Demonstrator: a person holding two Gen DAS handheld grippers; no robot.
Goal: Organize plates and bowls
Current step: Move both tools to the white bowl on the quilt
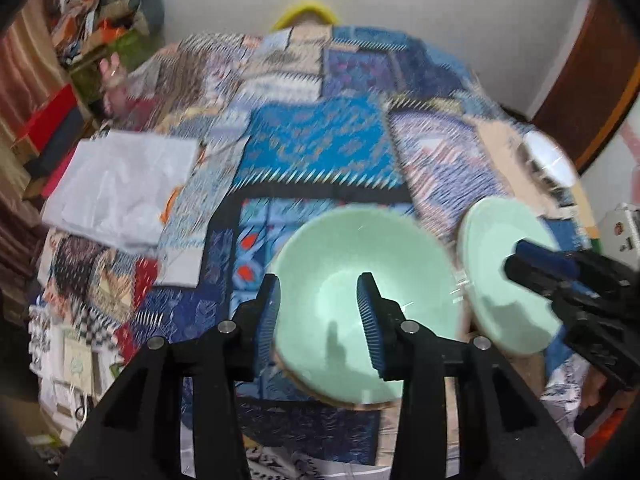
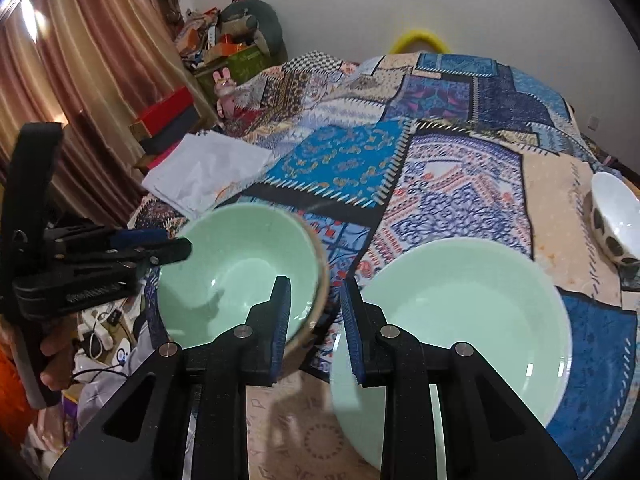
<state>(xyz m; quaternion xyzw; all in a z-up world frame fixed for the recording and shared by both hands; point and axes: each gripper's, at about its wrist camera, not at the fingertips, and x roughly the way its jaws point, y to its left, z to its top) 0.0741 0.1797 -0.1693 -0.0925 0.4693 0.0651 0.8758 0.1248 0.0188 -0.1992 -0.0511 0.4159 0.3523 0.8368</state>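
**Right wrist view: dishes on a patchy cloth (image 2: 460,184)**

Biggest of all, the cloth, full of blue, pink and tan squares, spread flat under everything.

Next, a white sheet (image 2: 208,172), lying crumpled on the far left part of the cloth, well apart from the dishes.

Then the green plate (image 2: 480,312), round and pale, flat on the near right part of the cloth. Nothing on it.

Just beside the plate, on its left, the green bowl (image 2: 240,256). Open side up, with a brownish rim. Hard to tell if bowl and plate touch.

Smaller, far off on the right edge, a white bowl (image 2: 616,212) with dark spots on its side, well apart from the green ones.

Last, the two claws. Right claw (image 2: 316,316) low and close in this view, pointing down between bowl and plate. Fingers near each other with a small gap, cloth showing through the gap, nothing pinched. Plate's left edge just beside the right finger.

Left claw (image 2: 180,242) at the bowl's left rim, held by a hand down at the left. In the left wrist view, fingers clearly apart: one outside the bowl's rim, the other over the bowl's inside. No squeeze on the rim.
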